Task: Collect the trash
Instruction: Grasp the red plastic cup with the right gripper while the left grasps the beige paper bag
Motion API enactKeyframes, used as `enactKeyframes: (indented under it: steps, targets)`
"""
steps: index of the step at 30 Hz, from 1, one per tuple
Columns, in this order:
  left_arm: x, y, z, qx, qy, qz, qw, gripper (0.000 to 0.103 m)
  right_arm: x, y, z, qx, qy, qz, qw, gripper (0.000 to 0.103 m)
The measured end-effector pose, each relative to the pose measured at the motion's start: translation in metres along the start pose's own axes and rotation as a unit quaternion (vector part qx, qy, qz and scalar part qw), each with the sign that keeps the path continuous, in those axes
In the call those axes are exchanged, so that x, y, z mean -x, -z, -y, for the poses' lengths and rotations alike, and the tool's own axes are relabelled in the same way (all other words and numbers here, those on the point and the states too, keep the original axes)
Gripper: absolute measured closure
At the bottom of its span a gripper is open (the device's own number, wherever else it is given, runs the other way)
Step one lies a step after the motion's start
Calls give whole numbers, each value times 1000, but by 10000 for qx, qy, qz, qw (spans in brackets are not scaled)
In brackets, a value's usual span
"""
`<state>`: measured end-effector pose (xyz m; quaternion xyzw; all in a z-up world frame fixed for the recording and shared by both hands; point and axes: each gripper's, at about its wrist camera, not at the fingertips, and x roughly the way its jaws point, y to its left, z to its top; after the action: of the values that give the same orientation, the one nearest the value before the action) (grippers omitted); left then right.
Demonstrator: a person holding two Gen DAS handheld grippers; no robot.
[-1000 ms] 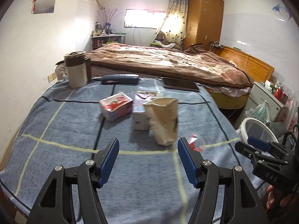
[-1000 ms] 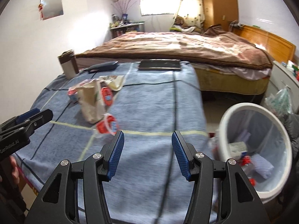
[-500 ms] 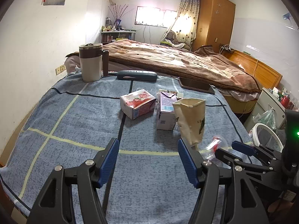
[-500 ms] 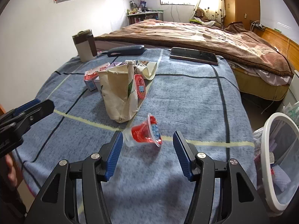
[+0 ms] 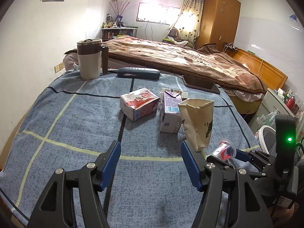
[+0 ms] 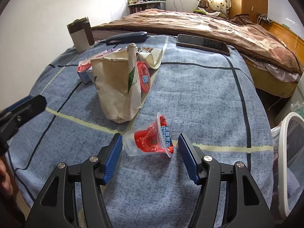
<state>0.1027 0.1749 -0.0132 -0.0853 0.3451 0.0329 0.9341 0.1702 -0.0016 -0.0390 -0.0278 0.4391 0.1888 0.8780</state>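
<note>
Now the right gripper straddles the toppled jelly cup, jaws spread, nothing grasped. It should squeeze gently; the left gripper idles agape at nine o'clock

Bare cloth beside the jelly cup; paper bag close behind, blocking farther reach.

Sunlit bedroom window, wooden wardrobe

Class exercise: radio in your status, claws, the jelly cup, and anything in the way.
Both claws open: right claw straddling the tipped jelly cup, not gripping; left claw empty over the blanket. Paper bag stands just behind the cup, apart from it.
</note>
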Motion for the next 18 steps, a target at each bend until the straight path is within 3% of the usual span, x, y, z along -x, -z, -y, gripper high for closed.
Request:
enactKeyframes:
  steps: [3, 5, 18]
  targets:
    - [-4, -2, 4, 17, 65, -35, 10000, 35, 0, 0, 3, -26, 24, 12, 10000, 42]
    - [-8, -3, 8, 9, 131, -74, 9999, 35, 1, 1, 5, -40, 21, 29, 10000, 49]
    - [-38, -14, 45, -146, 512, -354, 9980, 35, 8, 3, 35, -402, 71, 158, 9990, 49]
